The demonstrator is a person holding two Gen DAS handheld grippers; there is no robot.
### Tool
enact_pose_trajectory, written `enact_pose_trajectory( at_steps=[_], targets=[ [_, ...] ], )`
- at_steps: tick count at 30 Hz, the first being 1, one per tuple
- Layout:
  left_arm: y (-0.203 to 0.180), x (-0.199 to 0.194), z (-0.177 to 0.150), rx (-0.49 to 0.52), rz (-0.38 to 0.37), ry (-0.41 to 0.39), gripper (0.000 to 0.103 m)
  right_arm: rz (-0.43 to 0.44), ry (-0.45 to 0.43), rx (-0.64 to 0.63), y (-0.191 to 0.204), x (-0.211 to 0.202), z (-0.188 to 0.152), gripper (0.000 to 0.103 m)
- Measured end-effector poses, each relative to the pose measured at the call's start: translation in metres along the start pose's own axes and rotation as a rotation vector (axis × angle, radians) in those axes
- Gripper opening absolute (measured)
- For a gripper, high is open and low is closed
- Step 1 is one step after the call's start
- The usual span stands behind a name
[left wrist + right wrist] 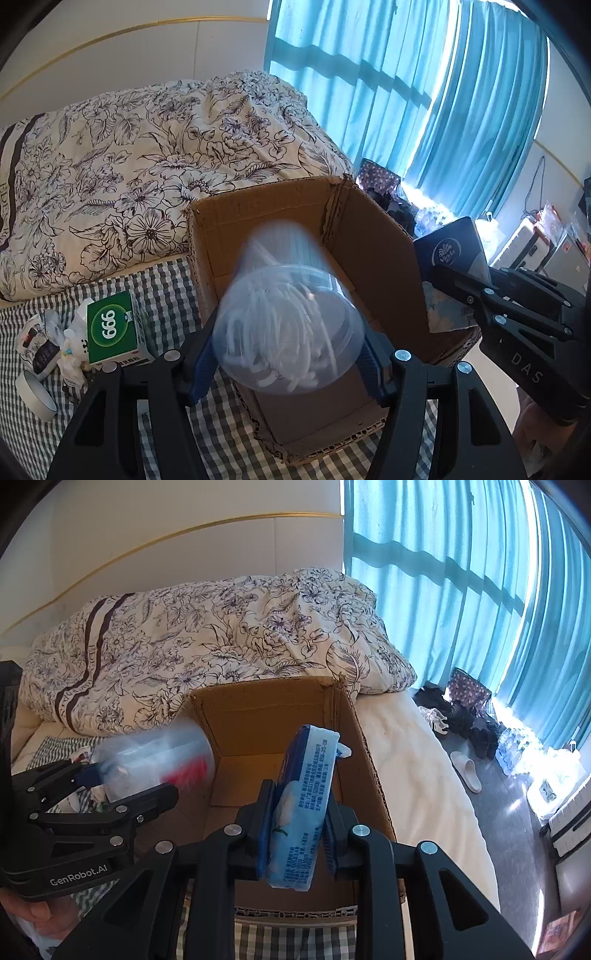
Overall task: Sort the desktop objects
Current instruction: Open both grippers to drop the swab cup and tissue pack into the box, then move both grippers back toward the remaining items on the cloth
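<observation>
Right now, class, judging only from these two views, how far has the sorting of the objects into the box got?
Done: nothing visibly; the brown cardboard box shows only bare floor.
In hand: the left gripper clamps a clear plastic tub of white sticks above it; the right gripper holds a blue-and-white tissue pack.
Left: the green 999 carton, white round tin and small wrapped bits remain on the checked cloth.

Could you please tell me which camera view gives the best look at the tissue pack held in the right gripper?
The right wrist view: the tissue pack stands centred and sharp in the right gripper, printed side readable, above the cardboard box. The left wrist view shows only its dark blue end at the frame's right edge, partly hidden by that gripper.
</observation>
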State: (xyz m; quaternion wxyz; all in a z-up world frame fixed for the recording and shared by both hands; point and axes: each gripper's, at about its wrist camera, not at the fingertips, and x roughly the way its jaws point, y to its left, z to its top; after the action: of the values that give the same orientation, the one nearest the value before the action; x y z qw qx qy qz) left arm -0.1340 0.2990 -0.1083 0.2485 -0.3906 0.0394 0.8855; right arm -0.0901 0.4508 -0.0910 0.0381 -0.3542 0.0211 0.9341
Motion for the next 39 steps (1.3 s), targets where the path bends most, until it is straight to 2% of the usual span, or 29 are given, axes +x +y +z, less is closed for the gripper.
enact_pose_trajectory(
  at_steps=[4,6,8,9,26,39],
  targets=[
    [-0.001,-0.002,0.000,0.010,0.011,-0.015,0.066,-0.006,0.003,0.004,0.002,0.002,0.002,0.023],
    [0.000,-0.005,0.002,0.003,0.012,-0.023,0.066,-0.006,0.000,0.005,0.003,0.002,0.003,0.027],
    [0.001,-0.008,0.003,-0.005,0.014,-0.032,0.066,-0.007,-0.006,0.002,0.004,0.000,0.003,0.040],
    [0.002,-0.010,0.004,-0.008,0.017,-0.036,0.066,-0.006,-0.012,0.002,0.005,-0.002,0.003,0.042],
    [-0.003,-0.081,0.024,0.004,0.060,-0.168,0.066,0.012,-0.161,0.031,0.015,-0.067,0.025,0.043],
    [-0.005,-0.147,0.024,0.016,0.083,-0.267,0.066,0.024,-0.272,0.045,0.031,-0.125,0.033,0.043]
  ],
)
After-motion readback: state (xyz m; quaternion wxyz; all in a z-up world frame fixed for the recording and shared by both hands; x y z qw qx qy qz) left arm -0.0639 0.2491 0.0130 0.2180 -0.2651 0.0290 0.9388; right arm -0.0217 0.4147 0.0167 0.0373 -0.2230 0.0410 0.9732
